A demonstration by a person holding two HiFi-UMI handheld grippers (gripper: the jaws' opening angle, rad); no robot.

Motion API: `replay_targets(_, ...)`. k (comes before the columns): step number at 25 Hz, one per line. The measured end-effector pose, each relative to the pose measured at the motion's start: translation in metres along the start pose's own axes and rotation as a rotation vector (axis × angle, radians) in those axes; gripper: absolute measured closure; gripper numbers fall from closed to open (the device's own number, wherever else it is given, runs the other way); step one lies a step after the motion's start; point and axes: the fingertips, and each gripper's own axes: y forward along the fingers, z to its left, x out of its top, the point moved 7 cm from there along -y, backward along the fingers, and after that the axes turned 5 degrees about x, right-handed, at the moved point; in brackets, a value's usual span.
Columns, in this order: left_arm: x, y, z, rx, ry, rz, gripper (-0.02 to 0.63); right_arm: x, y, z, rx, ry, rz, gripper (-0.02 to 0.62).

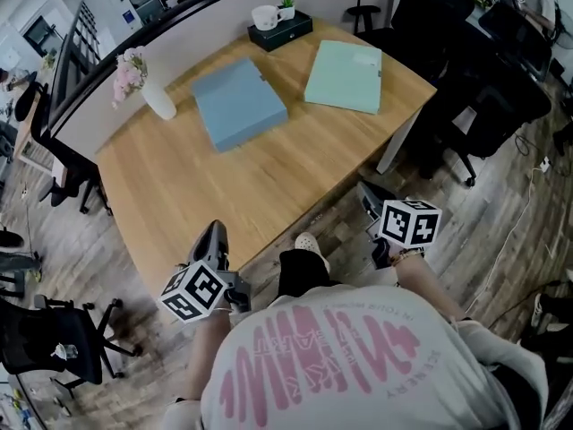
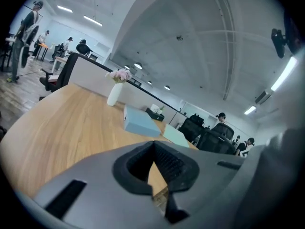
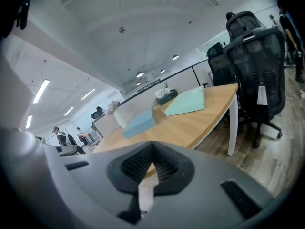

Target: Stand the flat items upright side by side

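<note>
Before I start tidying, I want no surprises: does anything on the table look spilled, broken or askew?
Nothing stands out. The blue box and green folder lie flat and apart on the table; the vase stands upright, nothing spilled.

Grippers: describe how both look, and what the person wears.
Left gripper and right gripper: grey tongs with black ribbed pads, each carrying a white cube of black square markers. The person wears a pale T-shirt with pink print.

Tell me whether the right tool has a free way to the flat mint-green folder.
Probably yes: the right tool, shut and empty, hangs off the near edge of the wooden table, and only bare tabletop lies between it and the flat mint-green folder.
</note>
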Motion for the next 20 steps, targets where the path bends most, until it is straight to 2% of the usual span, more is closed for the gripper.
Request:
replay_targets(3, 0.015, 0.03, 0.005, -0.001, -0.017, -0.011, 0.603, 0.019, 0.021, -0.017, -0.01, 0.041, -0.014, 0.597)
replay_targets(6, 0.032, 0.059, 0.012, 0.003, -0.042, -0.025, 0.598, 0.044, 0.051, -0.027, 0.024, 0.086, -0.01, 0.587)
replay_targets(8, 0.045, 0.076, 0.016, 0.003, -0.06, -0.041, 0.562, 0.06, 0.073, -0.029, 0.067, 0.098, 0.011, 0.54)
replay_targets(10, 0.058, 0.095, 0.022, 0.004, -0.081, -0.053, 0.49, 0.076, 0.099, -0.031, 0.094, 0.097, 0.04, 0.476)
replay_targets(14, 0.074, 0.132, 0.037, 0.021, -0.135, -0.051, 0.453, 0.096, 0.156, -0.034, 0.141, 0.11, 0.134, 0.358)
replay_targets(17, 0.085, 0.159, 0.048, 0.019, -0.162, -0.042, 0.4, 0.105, 0.193, -0.032, 0.172, 0.12, 0.207, 0.299)
replay_targets(20, 0.093, 0.19, 0.057, 0.025, -0.211, -0.048, 0.367, 0.114, 0.219, -0.032, 0.184, 0.117, 0.247, 0.296)
